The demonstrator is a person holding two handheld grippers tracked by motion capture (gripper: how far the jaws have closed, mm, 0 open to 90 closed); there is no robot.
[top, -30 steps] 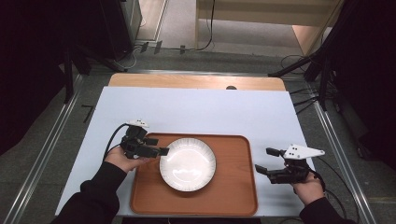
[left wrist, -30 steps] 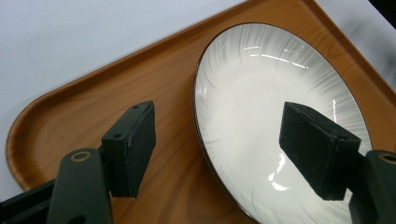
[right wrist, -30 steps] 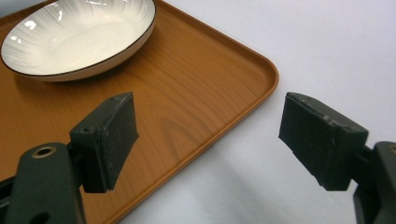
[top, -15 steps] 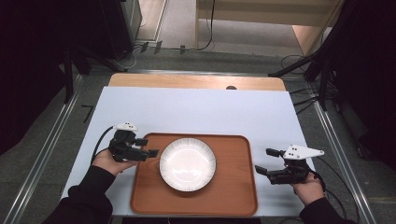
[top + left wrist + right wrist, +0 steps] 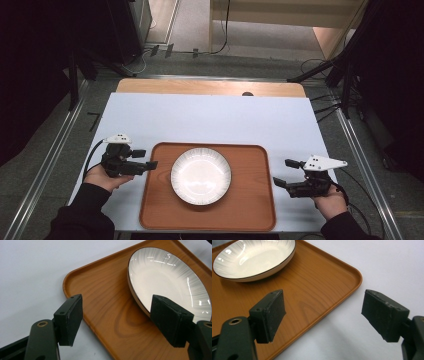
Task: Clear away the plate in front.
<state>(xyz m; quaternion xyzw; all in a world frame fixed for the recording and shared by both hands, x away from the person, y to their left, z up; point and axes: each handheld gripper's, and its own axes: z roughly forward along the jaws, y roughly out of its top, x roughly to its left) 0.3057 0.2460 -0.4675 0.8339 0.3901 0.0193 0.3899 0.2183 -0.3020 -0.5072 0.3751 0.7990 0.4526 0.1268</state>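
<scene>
The left tongs (image 5: 145, 159) have drawn back off the white plate (image 5: 201, 175) to the left edge of the wooden tray (image 5: 160, 210). They now hang spread wide and empty over that rim. This suggests the plate is placed and let go. The right tongs (image 5: 284, 173) hover equally agape and empty just beside the tray's right rim. The plate lies flat at mid-tray, hollow upward; being round, it has no long axis. The tray's long side runs left-right on the table (image 5: 215, 117).

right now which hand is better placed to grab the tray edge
Left. The left gripper has open jaws already at the brown wooden tray's left rim; the right gripper stands open just off the right rim.
</scene>
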